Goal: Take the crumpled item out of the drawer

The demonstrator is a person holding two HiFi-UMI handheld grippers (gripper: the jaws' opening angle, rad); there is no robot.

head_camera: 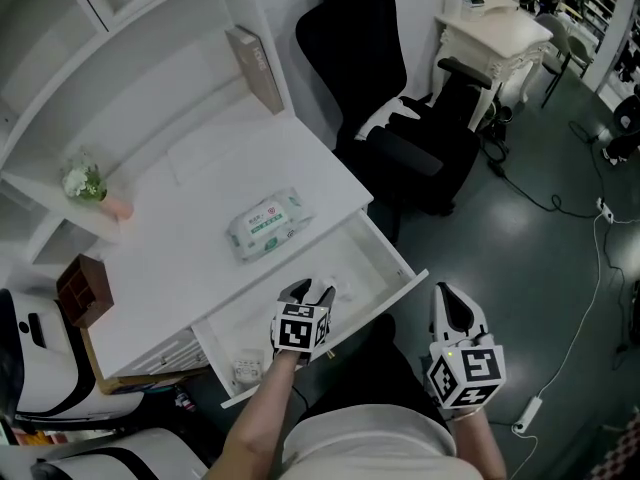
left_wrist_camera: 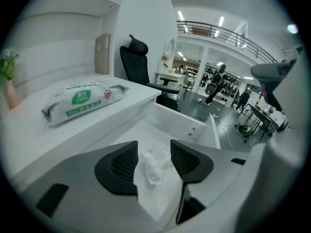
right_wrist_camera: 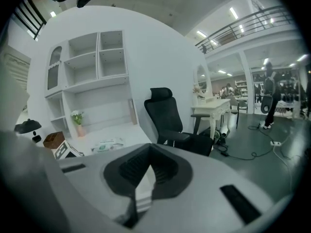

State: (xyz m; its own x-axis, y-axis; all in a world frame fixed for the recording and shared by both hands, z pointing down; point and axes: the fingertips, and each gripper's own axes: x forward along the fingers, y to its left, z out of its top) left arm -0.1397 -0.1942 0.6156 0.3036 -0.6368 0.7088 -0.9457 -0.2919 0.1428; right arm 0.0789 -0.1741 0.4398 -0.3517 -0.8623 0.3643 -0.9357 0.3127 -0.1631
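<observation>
1. Head view: the pulled-out white drawer (head_camera: 392, 255) of the white desk (head_camera: 190, 258) is the landmark. The left gripper (head_camera: 307, 290) hangs over the drawer's middle, tilted down into it. The crumpled white item (head_camera: 346, 288) lies on the drawer floor just right of its tips. The right gripper (head_camera: 450, 296) is outside the drawer, off its right front corner. A soft green-and-white pack of wipes (head_camera: 268, 223) lies on the desk behind the drawer, and a black office chair (head_camera: 350, 48) stands further back to the right.
2. Left gripper view: the left gripper (left_wrist_camera: 153, 144) has its jaws spread wide. The crumpled white item (left_wrist_camera: 151, 171) sits between them on the drawer (left_wrist_camera: 180, 120) floor, and neither pad presses on it.
3. Right gripper view: the right gripper (right_wrist_camera: 149, 152) has its jaw tips closed together, with nothing between them.
</observation>
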